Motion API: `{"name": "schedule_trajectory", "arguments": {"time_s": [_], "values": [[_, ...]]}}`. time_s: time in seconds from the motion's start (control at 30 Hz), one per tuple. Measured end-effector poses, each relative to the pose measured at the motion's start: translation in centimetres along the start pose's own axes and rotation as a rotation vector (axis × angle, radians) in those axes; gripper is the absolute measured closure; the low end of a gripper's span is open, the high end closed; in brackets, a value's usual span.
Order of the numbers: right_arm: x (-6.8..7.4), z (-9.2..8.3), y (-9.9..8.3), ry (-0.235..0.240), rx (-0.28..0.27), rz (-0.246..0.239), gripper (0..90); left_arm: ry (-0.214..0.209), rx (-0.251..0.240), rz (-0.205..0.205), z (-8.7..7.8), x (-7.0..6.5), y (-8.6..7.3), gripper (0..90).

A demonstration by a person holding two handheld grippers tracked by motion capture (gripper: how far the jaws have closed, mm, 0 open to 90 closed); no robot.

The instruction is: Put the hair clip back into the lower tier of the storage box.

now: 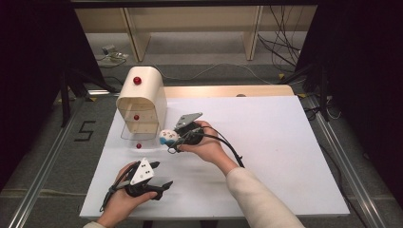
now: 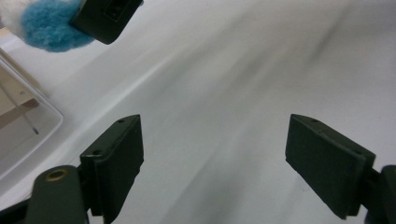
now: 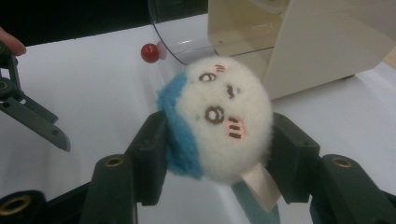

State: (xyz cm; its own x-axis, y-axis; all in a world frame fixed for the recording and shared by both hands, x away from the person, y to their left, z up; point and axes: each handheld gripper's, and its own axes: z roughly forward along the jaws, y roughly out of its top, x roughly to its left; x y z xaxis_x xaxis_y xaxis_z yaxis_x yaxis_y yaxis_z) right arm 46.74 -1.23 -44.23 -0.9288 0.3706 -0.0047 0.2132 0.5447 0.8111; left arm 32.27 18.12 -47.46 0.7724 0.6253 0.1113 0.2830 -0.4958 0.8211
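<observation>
A small round plush toy (image 3: 219,119), fluffy white with a blue patch on one side and an embroidered face of dark eyes and pink cheek stripes, sits squeezed between the black jaws of the right gripper (image 1: 175,140). A pale fabric tag hangs below it. It is held just above the white table (image 1: 266,142), just beside the cream wooden cabinet with red knobs (image 1: 140,99) and its clear open drawer (image 3: 187,42). The left gripper (image 2: 212,163) hovers near the table's front edge, its jaws spread wide and empty.
</observation>
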Motion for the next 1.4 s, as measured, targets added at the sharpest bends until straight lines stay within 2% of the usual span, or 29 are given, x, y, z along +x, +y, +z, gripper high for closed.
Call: {"name": "schedule_trajectory", "arguments": {"time_s": [1.4], "values": [[0.2,0.2,1.9,0.014,-0.015,-0.001,45.3,0.003,-0.005,0.006,-0.1,0.1,0.0,19.4]]}}
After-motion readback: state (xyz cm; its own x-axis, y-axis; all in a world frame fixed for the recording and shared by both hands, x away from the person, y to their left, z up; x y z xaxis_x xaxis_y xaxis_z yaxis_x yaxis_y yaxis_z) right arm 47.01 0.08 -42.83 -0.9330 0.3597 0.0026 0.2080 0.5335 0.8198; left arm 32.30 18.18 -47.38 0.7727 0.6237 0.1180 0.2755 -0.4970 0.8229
